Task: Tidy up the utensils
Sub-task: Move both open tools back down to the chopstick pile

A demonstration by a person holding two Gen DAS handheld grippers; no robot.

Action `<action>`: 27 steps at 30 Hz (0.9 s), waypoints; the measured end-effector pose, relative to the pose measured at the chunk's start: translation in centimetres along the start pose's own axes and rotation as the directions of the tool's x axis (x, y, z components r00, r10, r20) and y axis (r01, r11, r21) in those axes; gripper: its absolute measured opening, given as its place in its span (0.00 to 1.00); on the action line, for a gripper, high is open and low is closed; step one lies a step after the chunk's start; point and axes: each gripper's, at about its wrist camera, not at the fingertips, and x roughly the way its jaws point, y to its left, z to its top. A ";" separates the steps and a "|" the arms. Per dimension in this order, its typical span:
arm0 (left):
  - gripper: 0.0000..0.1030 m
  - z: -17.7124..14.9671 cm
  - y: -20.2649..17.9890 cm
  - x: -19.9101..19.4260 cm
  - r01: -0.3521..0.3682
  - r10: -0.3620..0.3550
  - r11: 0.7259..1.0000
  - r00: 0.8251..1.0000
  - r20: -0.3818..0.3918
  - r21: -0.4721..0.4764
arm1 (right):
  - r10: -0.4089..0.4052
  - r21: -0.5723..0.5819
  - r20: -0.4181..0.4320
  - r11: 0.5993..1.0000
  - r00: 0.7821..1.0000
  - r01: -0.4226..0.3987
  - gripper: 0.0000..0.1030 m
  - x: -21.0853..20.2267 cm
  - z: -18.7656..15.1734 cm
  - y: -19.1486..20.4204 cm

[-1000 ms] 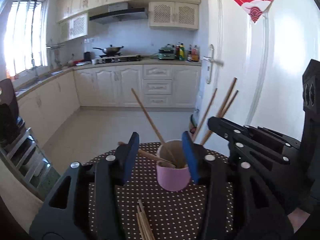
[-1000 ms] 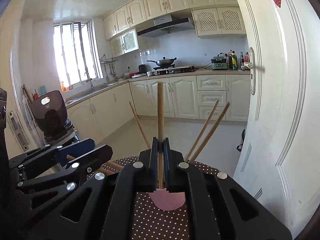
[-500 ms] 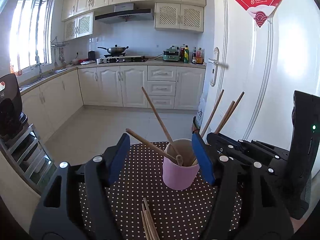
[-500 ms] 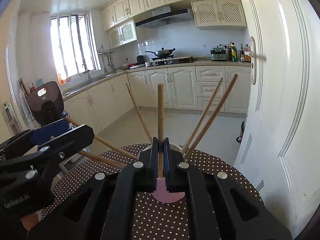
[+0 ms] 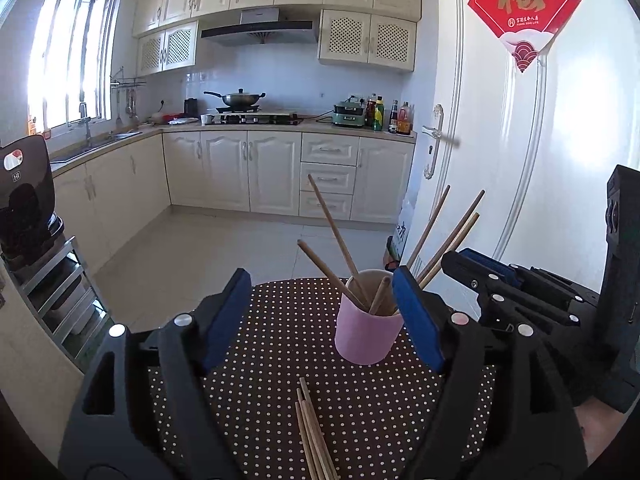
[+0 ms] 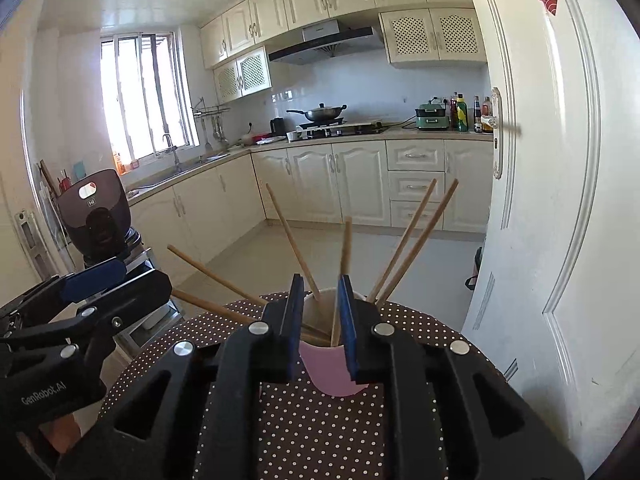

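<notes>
A pink cup [image 5: 369,334] on a polka-dot tablecloth [image 5: 360,412] holds several wooden chopsticks [image 6: 295,245]. The right gripper [image 6: 320,320] is opening, a chopstick loose between its jaws. The left gripper [image 5: 322,316] is opening and empty. The drop-off looks finished; next, likely, comes pinching the loose chopsticks [image 5: 312,432] lying nearer.

Right wrist view: the gripper's fingers [image 6: 348,322] cover most of the pink cup [image 6: 334,376], so the rim and where the chopsticks [image 6: 412,240] sit inside stays hidden. Left view cuts off the loose chopsticks [image 5: 312,432] at the bottom edge. Bottles on the far counter [image 5: 384,114] are way too small to read. Table [image 5: 380,408] edges are blocked by both tools.
</notes>
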 end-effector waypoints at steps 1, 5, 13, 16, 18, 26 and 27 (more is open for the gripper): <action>0.71 -0.1 0.1 -0.4 0.000 0.000 1.000 1.000 0.001 -0.001 | 0.002 -0.006 -0.003 1.000 1.000 -0.002 0.17 -0.5 -0.1 0.3; 0.72 -1.0 0.7 -1.9 0.005 -0.005 1.000 1.000 -0.017 0.003 | 0.023 -0.037 -0.028 0.999 0.999 -0.024 0.17 -1.7 -0.9 1.3; 0.73 -3.7 2.7 -3.9 -0.005 0.008 1.000 0.994 -0.112 0.026 | 0.074 -0.072 -0.151 0.994 0.986 -0.086 0.21 -1.9 -4.1 3.8; 0.74 -5.4 3.7 -3.4 -0.004 0.005 1.000 0.979 -0.206 0.003 | 0.080 -0.068 -0.213 0.993 0.974 -0.096 0.23 -1.1 -5.6 4.3; 0.74 -6.9 4.3 -2.7 0.014 -0.014 1.000 0.961 -0.278 -0.004 | 0.084 -0.060 -0.261 0.993 0.962 -0.103 0.26 -0.3 -6.6 4.7; 0.73 -12.4 4.9 1.1 0.053 -0.058 0.998 0.865 -0.498 -0.025 | 0.103 0.001 -0.427 0.993 0.898 -0.114 0.28 3.1 -10.9 4.1; 0.73 -12.7 4.7 1.4 0.056 -0.062 0.998 0.860 -0.506 -0.027 | 0.104 0.001 -0.441 0.993 0.891 -0.115 0.28 3.4 -11.2 4.2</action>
